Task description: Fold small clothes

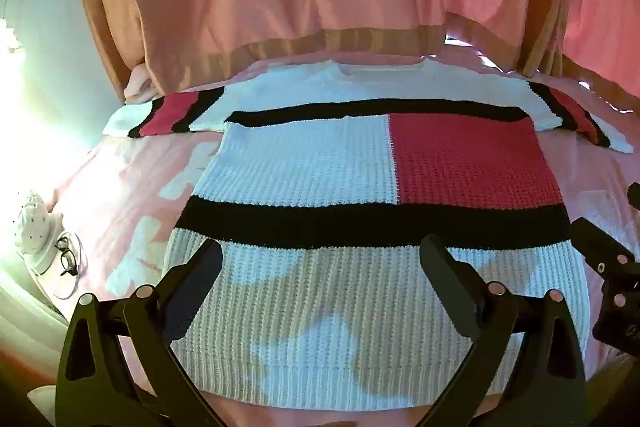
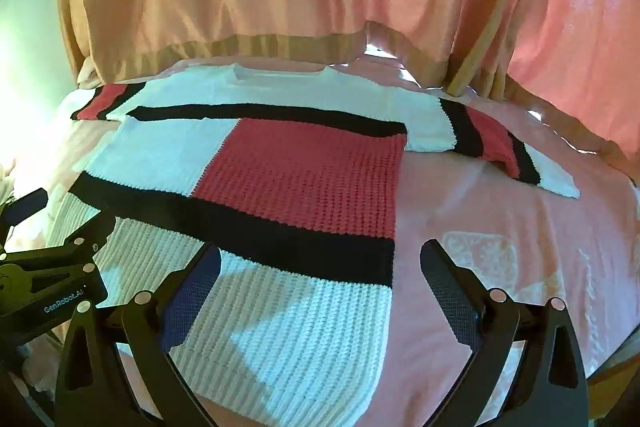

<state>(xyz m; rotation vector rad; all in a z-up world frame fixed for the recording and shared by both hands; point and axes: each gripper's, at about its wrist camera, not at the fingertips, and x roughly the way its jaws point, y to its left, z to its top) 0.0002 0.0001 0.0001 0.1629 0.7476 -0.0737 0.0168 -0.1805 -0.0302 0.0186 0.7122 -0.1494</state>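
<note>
While flat on the bed [image 2: 500, 195], sweater [image 1: 320, 167] hem below both spread, empty claws [image 1: 320, 259] [image 2: 320, 259].

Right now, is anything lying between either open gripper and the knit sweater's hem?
Nothing visible. The left gripper and right gripper both hang open over the white hem band of the sweater, which lies flat on the pink bedspread with nothing on top of it.

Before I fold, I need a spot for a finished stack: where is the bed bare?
Bare pink bedspread lies right of the sweater, below its right sleeve. A narrower strip runs left of the body, below the left sleeve. The left edge is crowded by glasses and a white dotted object.
</note>
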